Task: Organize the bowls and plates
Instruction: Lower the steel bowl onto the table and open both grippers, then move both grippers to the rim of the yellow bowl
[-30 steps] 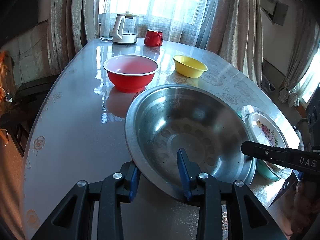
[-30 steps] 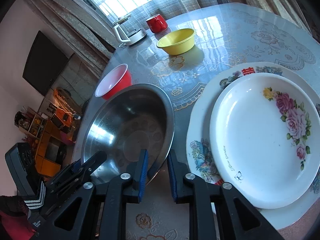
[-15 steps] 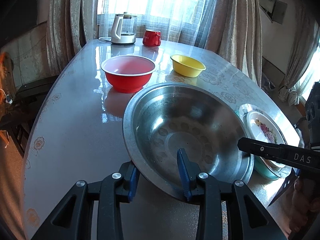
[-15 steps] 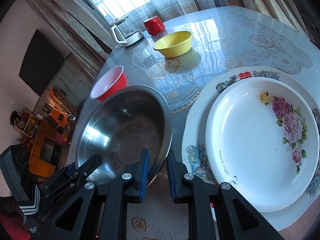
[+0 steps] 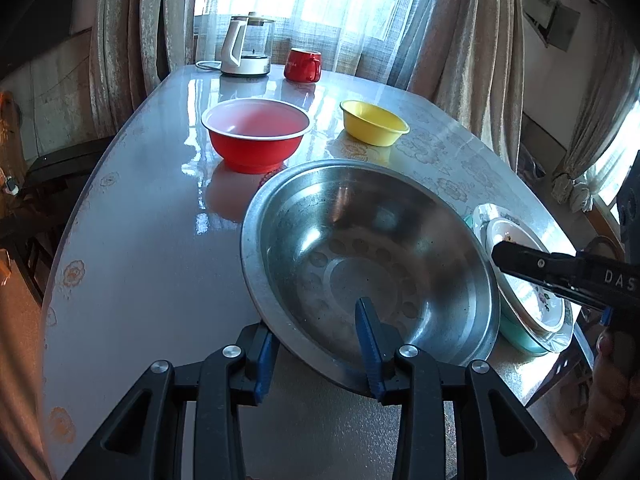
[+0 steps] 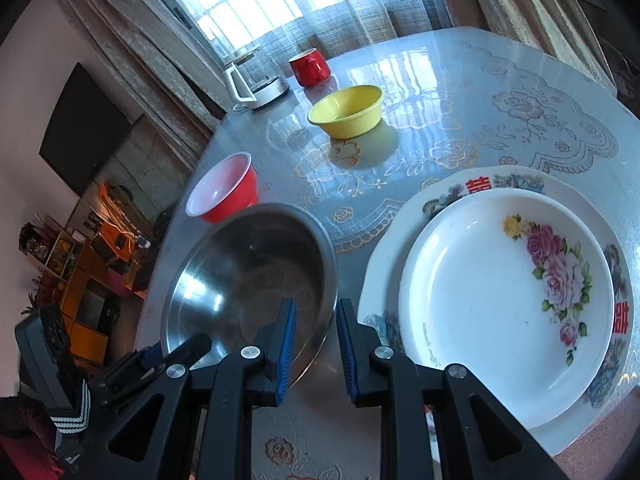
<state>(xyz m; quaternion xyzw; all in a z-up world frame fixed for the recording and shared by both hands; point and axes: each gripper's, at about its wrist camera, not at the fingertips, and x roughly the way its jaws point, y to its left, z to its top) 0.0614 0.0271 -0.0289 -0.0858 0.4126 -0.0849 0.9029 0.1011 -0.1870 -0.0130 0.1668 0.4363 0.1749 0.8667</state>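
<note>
A big steel bowl (image 5: 372, 264) stands at the table's near edge; it also shows in the right wrist view (image 6: 248, 280). My left gripper (image 5: 316, 344) is open, its jaws straddling the bowl's near rim. My right gripper (image 6: 314, 344) is open with a narrow gap, its jaws either side of the bowl's right rim. A white flowered plate (image 6: 508, 288) lies on a larger patterned plate (image 6: 444, 196) to the right. A red bowl (image 5: 256, 132) and a yellow bowl (image 5: 374, 122) stand farther back.
A kettle (image 5: 248, 46) and a red mug (image 5: 303, 65) stand at the table's far end by the curtains. The plate stack (image 5: 524, 300) sits near the table's right edge. Dark furniture lies left of the table.
The right gripper's jaws have spread slightly and pulled back a little. The steel bowl has stayed in place. The left gripper is unchanged.
</note>
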